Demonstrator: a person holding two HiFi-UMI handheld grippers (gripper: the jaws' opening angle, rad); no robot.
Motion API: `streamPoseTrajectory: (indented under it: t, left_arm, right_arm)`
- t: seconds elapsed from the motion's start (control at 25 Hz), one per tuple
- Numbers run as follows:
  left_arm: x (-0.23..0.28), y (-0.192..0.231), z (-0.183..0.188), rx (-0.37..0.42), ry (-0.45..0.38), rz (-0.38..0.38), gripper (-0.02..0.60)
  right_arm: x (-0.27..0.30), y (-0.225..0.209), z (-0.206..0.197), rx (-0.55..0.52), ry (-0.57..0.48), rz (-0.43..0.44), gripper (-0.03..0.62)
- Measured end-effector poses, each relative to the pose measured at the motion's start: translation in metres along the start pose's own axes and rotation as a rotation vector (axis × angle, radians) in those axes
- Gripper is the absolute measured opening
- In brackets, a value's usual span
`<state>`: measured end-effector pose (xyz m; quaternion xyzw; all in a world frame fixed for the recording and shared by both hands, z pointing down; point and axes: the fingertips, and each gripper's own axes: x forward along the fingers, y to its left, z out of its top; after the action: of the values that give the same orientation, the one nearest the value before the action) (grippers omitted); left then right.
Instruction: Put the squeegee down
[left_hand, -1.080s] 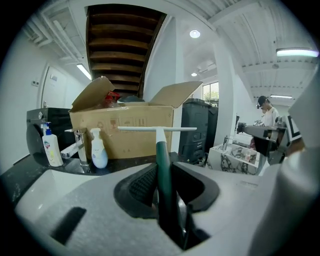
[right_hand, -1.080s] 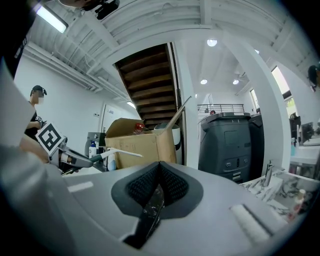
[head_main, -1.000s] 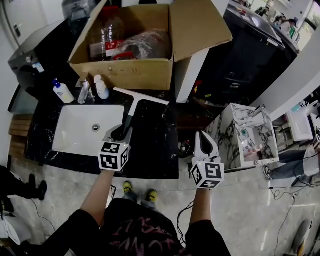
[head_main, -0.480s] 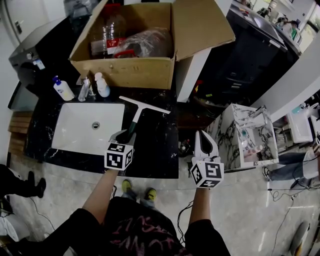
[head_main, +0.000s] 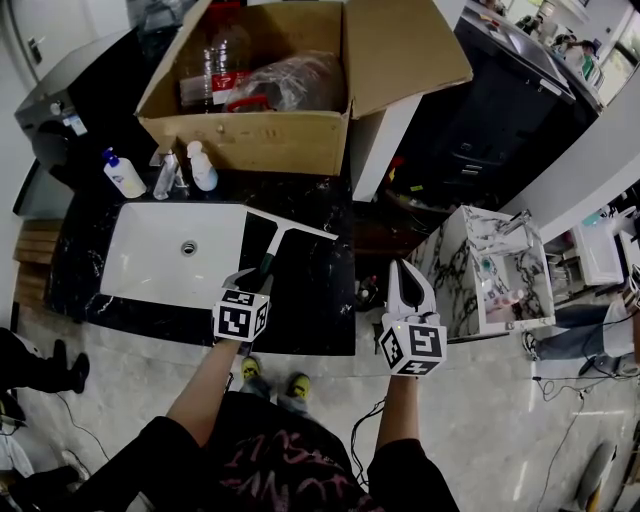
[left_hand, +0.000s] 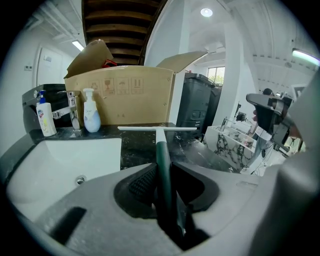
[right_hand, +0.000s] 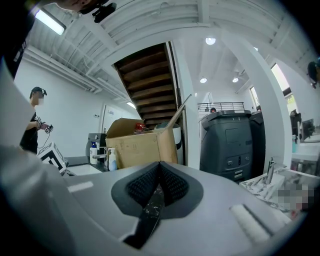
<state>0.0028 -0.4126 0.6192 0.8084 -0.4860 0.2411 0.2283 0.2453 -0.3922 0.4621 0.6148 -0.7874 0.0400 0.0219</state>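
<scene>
While the left gripper points forward and down over a black marble counter, its jaws pinch the dark handle of a squeegee. In the left gripper view the handle runs straight out between the ribbed pads of the left gripper, ending in the squeegee's white crossbar blade just ahead. The blade sits low over the counter; whether it touches the stone cannot be told.

Immediately left of this gripper is a white sink, with its edge close beside the handle. Beyond the sink, ahead and to the left, stand a tap and two pump bottles. Directly ahead, past the blade, an open cardboard box fills the back of the counter and blocks the way forward.

The right gripper is held level off the counter's right edge, well apart from the squeegee. Its jaws are pressed together with nothing between them, as the right gripper view shows. To its right stands a white marbled stand, and ahead of it are dark bins.
</scene>
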Motion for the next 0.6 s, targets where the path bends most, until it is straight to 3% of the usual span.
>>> streamPoseTrajectory:
  t: [0.6]
  left_arm:
    - [0.013,-0.005,-0.025,-0.021,0.064,-0.013,0.098]
  right_arm:
    - [-0.004,-0.007,-0.007,0.004,0.014,-0.012,0.008]
